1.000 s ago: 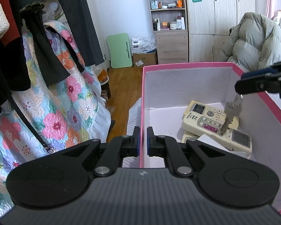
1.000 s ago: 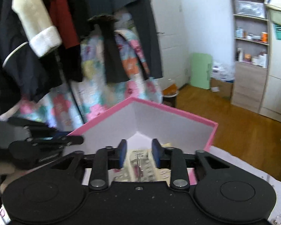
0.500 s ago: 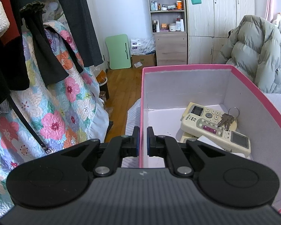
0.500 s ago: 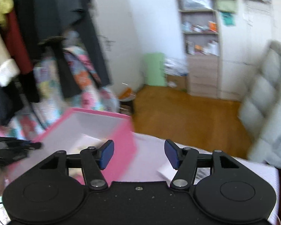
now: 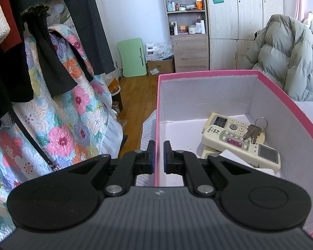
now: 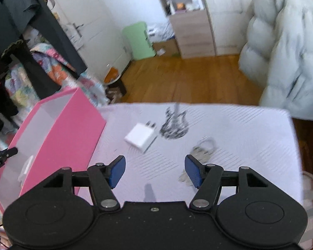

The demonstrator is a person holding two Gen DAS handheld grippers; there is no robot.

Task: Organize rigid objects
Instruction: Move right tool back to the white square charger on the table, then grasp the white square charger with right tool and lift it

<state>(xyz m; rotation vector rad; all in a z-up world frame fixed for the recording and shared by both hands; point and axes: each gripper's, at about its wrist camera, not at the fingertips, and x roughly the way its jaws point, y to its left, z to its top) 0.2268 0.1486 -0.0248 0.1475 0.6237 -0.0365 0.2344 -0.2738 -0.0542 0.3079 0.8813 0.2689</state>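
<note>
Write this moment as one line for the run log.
left claw: shut on pink box wall | right claw: open, empty | in box: remotes, keys | outside: charger, keys

White walls (image 5: 133,10) and a warm wooden floor (image 6: 187,79). Against the far wall stands an open shelf unit (image 5: 184,6) crowded with bottles and jars above a wooden drawer chest (image 5: 191,53), pale wardrobe doors (image 5: 248,10) beside it. A mint-green board (image 5: 132,57) leans nearby. Dark clothes (image 5: 87,20) hang over a floral quilt (image 5: 58,125); a grey puffer coat (image 5: 285,56) is draped at the right.
</note>
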